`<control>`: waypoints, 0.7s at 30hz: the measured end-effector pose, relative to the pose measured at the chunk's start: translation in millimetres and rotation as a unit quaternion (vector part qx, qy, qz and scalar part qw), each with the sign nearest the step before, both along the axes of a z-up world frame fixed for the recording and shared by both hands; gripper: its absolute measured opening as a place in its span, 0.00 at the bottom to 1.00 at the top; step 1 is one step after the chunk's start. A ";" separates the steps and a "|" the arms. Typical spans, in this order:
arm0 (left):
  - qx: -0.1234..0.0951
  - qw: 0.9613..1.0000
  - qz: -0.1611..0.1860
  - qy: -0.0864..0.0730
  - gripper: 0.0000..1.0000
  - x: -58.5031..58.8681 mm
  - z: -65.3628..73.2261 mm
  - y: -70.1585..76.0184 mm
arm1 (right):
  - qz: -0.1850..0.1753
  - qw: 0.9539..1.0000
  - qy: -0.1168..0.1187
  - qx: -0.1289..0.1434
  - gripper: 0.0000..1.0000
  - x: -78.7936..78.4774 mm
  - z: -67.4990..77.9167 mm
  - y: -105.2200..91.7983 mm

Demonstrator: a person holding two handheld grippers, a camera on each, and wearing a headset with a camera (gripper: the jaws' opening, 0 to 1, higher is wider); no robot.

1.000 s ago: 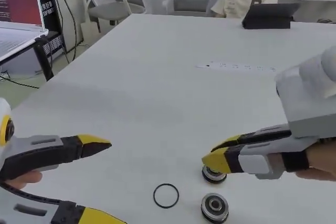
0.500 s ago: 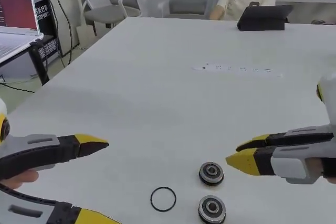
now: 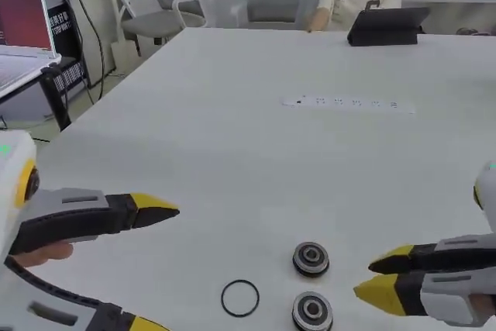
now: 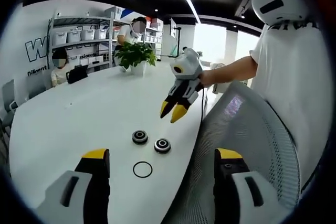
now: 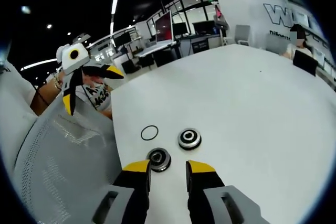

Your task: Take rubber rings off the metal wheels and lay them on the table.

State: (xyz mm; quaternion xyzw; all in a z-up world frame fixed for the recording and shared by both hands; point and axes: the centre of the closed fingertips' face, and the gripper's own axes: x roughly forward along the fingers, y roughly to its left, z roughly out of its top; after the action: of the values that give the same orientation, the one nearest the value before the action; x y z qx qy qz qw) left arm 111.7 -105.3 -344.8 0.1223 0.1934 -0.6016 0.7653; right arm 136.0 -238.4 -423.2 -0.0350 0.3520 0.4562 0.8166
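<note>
Rubber ring [image 3: 240, 298] lies flat between both claws, its job done. Right claw [image 3: 364, 278], slightly open and empty, points at the wheel [image 3: 312, 312] just ahead; left claw [image 3: 164, 267] waits wide open, empty.

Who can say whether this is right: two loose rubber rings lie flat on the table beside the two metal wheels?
Not quite: one loose rubber ring, not two, lies flat on the table beside the two metal wheels. The head view shows it.
</note>
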 end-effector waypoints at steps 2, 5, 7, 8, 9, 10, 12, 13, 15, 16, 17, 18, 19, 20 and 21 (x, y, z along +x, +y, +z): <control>0.002 1.000 -0.014 0.008 0.79 -4.0 0.3 -8.3 | 0.013 1.000 -0.003 0.000 0.25 -2.7 -3.0 3.9; 0.006 1.000 -0.027 0.005 0.79 -5.6 0.7 -18.7 | 0.028 1.000 -0.008 -0.001 0.25 -5.7 -6.8 9.5; 0.005 0.999 -0.039 0.001 0.79 -6.4 2.8 -25.8 | 0.036 0.999 -0.008 -0.006 0.26 -5.6 -11.9 10.3; 0.005 0.999 -0.042 -0.001 0.79 -6.2 3.7 -28.3 | 0.040 0.999 -0.008 -0.008 0.26 -6.4 -13.5 11.6; 0.004 0.999 -0.046 -0.004 0.78 -5.4 4.8 -31.6 | 0.044 0.999 -0.008 -0.013 0.25 -7.3 -16.1 12.8; 0.005 0.999 -0.047 -0.006 0.78 -4.6 5.3 -33.6 | 0.047 0.999 -0.008 -0.016 0.25 -7.7 -18.0 13.4; 0.004 0.999 -0.049 -0.010 0.77 -2.5 6.6 -38.9 | 0.052 0.998 -0.007 -0.020 0.25 -8.8 -22.1 15.3; 0.004 0.999 -0.052 -0.012 0.76 -1.8 7.0 -42.1 | 0.055 0.998 -0.005 -0.021 0.25 -9.3 -24.1 16.9; 0.005 0.998 -0.056 -0.015 0.75 -0.1 6.5 -46.9 | 0.061 0.998 -0.004 -0.025 0.25 -10.4 -27.9 19.2; 0.008 0.998 -0.058 -0.017 0.74 0.8 5.5 -48.7 | 0.064 0.998 -0.004 -0.027 0.25 -10.8 -29.4 20.1; 0.010 0.998 -0.060 -0.017 0.74 1.6 4.4 -50.5 | 0.067 0.997 -0.004 -0.030 0.25 -11.3 -31.1 20.9; 0.014 0.998 -0.066 -0.016 0.73 1.4 2.8 -53.1 | 0.072 0.997 -0.004 -0.033 0.25 -12.1 -33.3 22.2; 0.016 0.997 -0.071 -0.015 0.73 1.0 1.9 -55.2 | 0.076 0.996 -0.005 -0.036 0.25 -12.6 -34.9 22.9; 0.017 0.997 -0.076 -0.018 0.72 1.0 1.3 -58.4 | 0.081 0.996 -0.007 -0.043 0.25 -13.2 -37.0 23.6; 0.017 0.997 -0.078 -0.018 0.71 1.0 1.1 -59.6 | 0.083 0.996 -0.008 -0.044 0.25 -13.2 -37.7 23.9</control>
State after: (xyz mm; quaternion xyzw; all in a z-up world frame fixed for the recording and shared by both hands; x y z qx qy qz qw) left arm 112.8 -164.9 -343.7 0.1609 0.1794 -0.6539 0.7172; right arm 122.8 -214.5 -460.9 -0.1038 0.3612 0.5057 0.7765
